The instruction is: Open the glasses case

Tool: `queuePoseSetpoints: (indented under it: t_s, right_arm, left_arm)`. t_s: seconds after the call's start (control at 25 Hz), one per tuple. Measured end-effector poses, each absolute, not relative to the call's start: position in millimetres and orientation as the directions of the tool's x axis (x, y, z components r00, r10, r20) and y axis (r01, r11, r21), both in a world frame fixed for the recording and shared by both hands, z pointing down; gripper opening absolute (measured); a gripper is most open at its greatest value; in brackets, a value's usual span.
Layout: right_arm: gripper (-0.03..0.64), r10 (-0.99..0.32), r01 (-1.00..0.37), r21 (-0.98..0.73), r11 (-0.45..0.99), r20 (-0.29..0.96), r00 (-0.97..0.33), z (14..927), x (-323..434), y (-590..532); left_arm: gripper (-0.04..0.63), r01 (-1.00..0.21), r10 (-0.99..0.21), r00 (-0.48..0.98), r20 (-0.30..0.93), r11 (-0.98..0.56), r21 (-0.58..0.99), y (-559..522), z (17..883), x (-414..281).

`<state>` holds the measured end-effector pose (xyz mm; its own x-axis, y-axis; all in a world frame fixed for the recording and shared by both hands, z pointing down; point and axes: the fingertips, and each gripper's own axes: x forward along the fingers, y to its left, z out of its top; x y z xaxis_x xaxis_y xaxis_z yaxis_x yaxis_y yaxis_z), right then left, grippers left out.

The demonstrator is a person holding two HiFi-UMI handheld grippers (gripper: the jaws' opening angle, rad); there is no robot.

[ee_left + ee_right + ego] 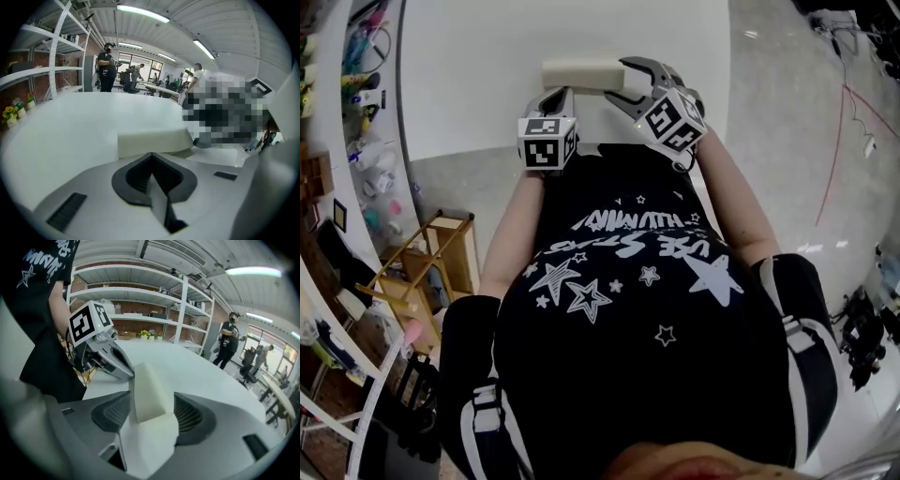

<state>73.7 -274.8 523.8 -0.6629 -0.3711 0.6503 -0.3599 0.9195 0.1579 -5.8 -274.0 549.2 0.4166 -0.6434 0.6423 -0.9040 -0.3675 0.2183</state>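
One end of the glasses case [581, 75] seems hidden behind the right tongs [617, 79].

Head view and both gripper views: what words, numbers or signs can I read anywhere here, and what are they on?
T-shirt: white lettering among stars, seen upside down and creased; too unclear to quote.
Left marker cube, right marker cube: black-and-white square patterns only, no words.
Glasses case: no print visible.
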Motion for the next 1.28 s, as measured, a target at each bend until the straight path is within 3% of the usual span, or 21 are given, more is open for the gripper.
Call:
queuePoseSetpoints:
  t_s: [0.24,0.56,1.28]
  right_arm:
    - [0.27,-0.313,-0.208,0.234,0.95,0.708,-0.633,546.4,65.8,-275.7]
    - [0.268,-0.339,-0.115,0.345,0.932,0.71,-0.618,552.5,63.7,-278.9]
    - [0.252,-0.235,-0.097,0.224,0.97,0.748,-0.621,551.0,62.7,-282.0]
  left_arm:
    - [0.012,-0.905,-0.646,0.414,0.642,-0.369,0.213,-276.1,550.1,-7.1]
    - [0.012,-0.9,-0.639,0.424,0.642,-0.377,0.219,-276.2,550.2,-7.6]
    - [0.012,-0.891,-0.627,0.438,0.644,-0.395,0.222,-278.3,551.7,-8.6]
